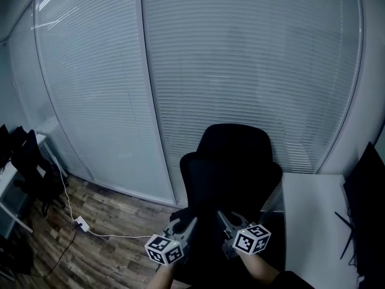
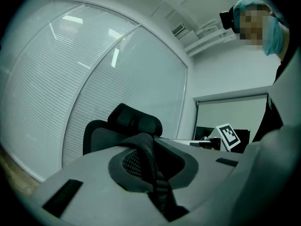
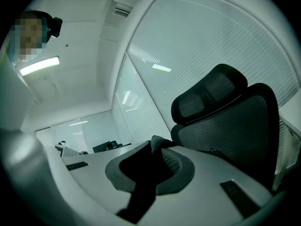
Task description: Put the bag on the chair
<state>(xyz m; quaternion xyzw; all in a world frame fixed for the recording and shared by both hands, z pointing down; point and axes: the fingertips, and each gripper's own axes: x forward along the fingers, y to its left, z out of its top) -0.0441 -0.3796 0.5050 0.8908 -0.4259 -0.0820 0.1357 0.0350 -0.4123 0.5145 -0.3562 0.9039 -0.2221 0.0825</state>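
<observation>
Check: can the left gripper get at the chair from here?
Probably yes. The chair stands right ahead of the left gripper, with nothing seen between them. Its jaws are shut on a black strap, though, so it would arrive loaded. The seat is too dark to make out.
</observation>
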